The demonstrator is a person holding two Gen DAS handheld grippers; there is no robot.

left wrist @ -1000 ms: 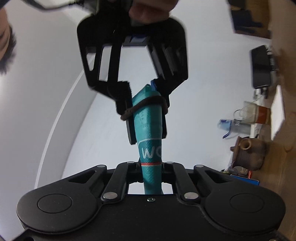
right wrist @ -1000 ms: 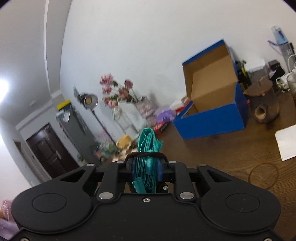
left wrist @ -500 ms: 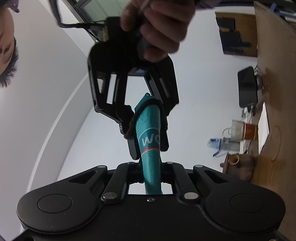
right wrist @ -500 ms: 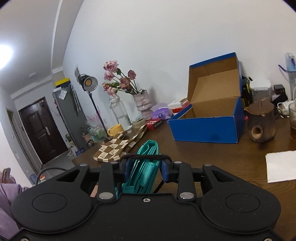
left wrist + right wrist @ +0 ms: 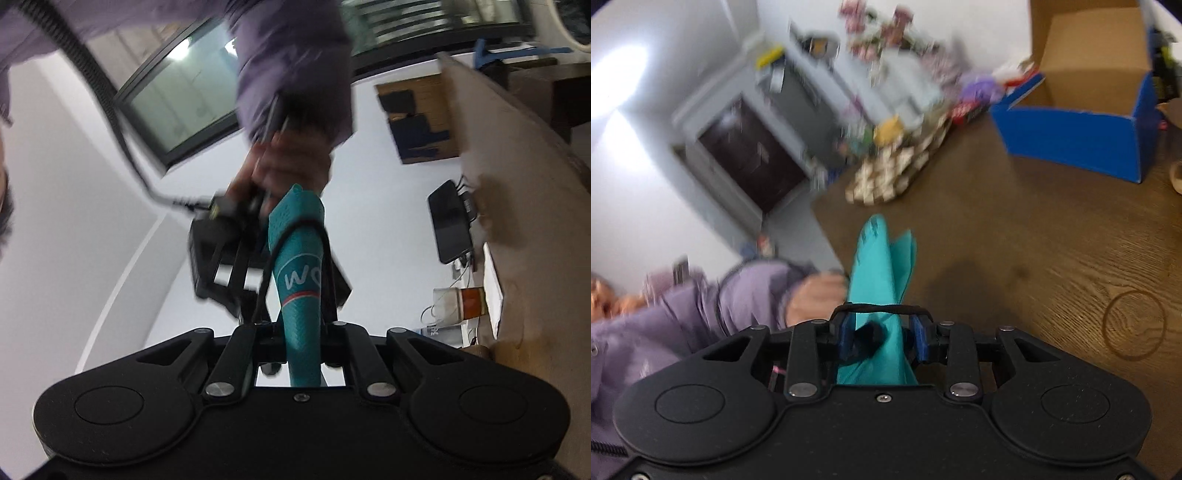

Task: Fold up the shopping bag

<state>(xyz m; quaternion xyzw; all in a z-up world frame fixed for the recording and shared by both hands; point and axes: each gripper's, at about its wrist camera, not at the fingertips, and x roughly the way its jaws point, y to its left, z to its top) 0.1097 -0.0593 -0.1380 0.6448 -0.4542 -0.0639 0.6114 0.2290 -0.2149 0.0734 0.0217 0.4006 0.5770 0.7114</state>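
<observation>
A lived-in home interior, a dark front door (image 5: 750, 155) stood behind, a vase of pink flowers (image 5: 882, 33), an open blue cardboard box (image 5: 1082, 96) and checkered cloth (image 5: 890, 173) cluttered a wooden table (image 5: 1015, 240).

White walls (image 5: 92, 177) enclosed the room, and a dark-framed window (image 5: 177, 99) sat high in the left wrist view. A bright ceiling light (image 5: 618, 79) glared at the upper left of the right wrist view, above a dark brown door (image 5: 750, 162) set in a pale frame. A brown wood-grain counter (image 5: 1015, 240) filled the right side, carrying an open blue cardboard box (image 5: 1078, 122), a checkered cloth (image 5: 890, 173) and blurred pink flowers (image 5: 875, 26). A lamp on a stand (image 5: 822, 46) stood near a grey cabinet (image 5: 798, 92).
</observation>
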